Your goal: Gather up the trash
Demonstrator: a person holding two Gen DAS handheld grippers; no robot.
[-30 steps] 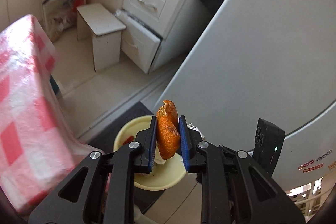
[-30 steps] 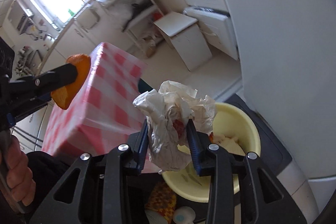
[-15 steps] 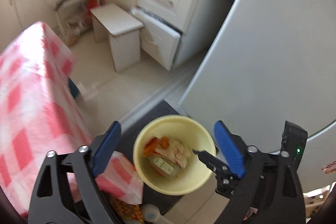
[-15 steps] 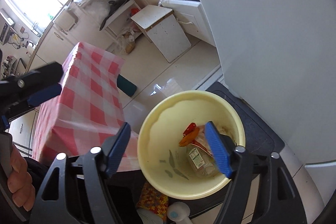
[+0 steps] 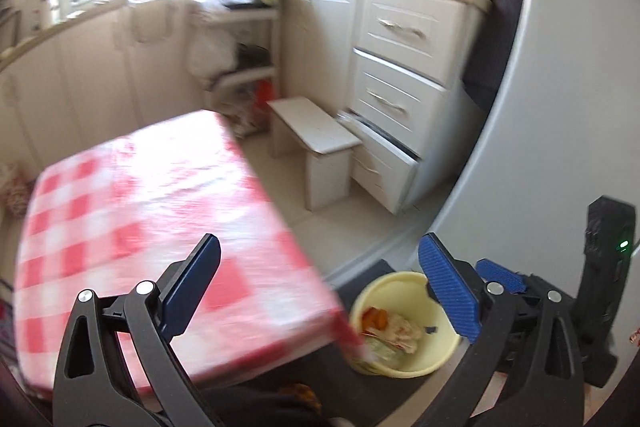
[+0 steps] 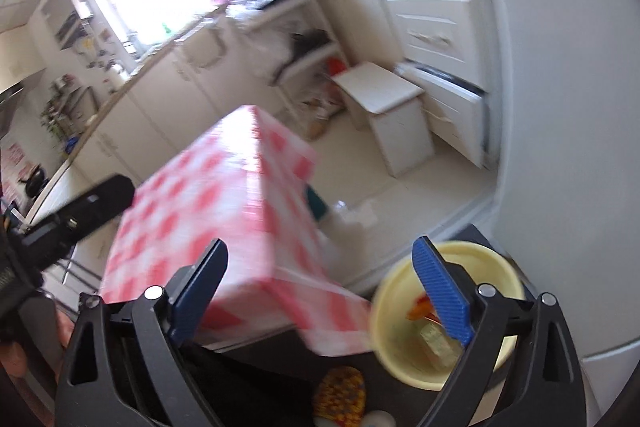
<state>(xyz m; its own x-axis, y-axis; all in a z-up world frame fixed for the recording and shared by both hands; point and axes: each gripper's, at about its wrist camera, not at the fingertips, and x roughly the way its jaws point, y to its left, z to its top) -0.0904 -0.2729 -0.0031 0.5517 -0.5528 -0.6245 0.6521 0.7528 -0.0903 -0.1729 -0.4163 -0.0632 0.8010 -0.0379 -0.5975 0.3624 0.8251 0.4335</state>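
A pale yellow trash bin point(image 5: 404, 367) stands on a black mat on the floor at the lower right; it also shows in the right wrist view point(image 6: 390, 303). Inside lie an orange peel point(image 5: 376, 318) and crumpled white paper point(image 5: 402, 331). My left gripper point(image 5: 320, 283) is open and empty, raised above the table and bin. My right gripper point(image 6: 320, 287) is open and empty too, beside the bin. The left gripper also shows in the right wrist view point(image 6: 80, 211) at the left.
A table with a red and white checked cloth point(image 5: 140, 227) fills the left and middle. A small white stool point(image 5: 316, 147) and white drawers point(image 5: 396, 67), the lowest pulled out, stand behind. A grey fridge point(image 5: 560, 107) is at the right.
Both grippers opened and dropped the orange peel and the crumpled paper into the bin. Both have since lifted and tilted up, away from the bin toward the table.
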